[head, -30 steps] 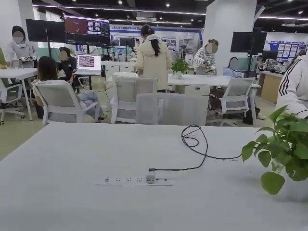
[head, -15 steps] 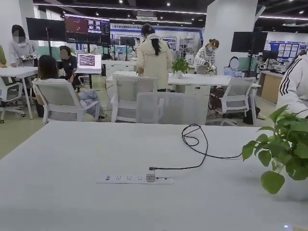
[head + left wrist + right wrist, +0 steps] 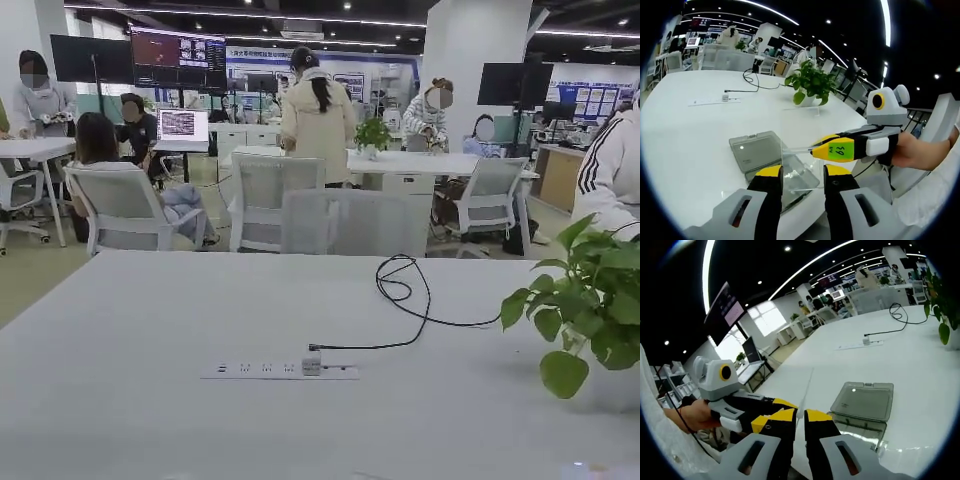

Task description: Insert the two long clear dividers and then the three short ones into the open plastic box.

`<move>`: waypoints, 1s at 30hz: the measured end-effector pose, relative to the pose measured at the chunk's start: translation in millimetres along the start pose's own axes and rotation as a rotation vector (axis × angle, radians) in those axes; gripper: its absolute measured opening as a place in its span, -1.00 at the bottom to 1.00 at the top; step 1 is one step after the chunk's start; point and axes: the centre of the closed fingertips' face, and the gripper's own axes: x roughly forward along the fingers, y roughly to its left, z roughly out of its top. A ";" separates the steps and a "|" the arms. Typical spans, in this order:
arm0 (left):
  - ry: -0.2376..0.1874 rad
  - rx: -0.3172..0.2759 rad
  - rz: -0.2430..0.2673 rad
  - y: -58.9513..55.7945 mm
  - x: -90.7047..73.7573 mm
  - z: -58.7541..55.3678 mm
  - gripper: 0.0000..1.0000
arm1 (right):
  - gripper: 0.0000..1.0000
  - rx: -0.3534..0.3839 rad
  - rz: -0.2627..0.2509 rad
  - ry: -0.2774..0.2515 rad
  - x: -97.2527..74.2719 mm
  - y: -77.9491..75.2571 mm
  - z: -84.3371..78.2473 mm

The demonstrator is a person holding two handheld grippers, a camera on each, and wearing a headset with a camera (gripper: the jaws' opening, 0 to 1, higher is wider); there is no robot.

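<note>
Right gripper view has a long clear divider [image 3: 806,385] standing on edge, pinched in my right tongs [image 3: 800,416], which are nearly closed on it. The open plastic box [image 3: 862,407] sits on the bench [image 3: 920,355] just ahead and to their right, lid laid back. I judge it best to line the divider with the box's length before lowering. My left tongs [image 3: 804,172] gape empty, box just ahead; my right hand [image 3: 912,150] reaches across beside them.
</note>
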 end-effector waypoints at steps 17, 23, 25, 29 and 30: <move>0.012 0.067 -0.045 -4.0 -0.8 -6.9 -0.12 | -0.87 0.079 -0.029 -0.001 -4.8 -10.6 6.3; 0.008 0.104 -0.053 2.3 -7.4 -9.5 -0.02 | -0.86 0.103 -0.065 0.029 -9.5 -24.0 5.8; 0.010 0.121 -0.059 3.0 -8.1 -11.1 0.03 | -0.86 0.111 -0.074 0.035 -10.5 -27.2 5.8; 0.011 0.167 -0.077 3.2 -10.0 -14.8 0.14 | -0.86 0.137 -0.105 0.063 -12.3 -37.0 3.8; 0.012 0.178 -0.081 4.1 -10.5 -16.3 0.18 | -0.86 0.141 -0.113 0.071 -12.6 -39.4 3.1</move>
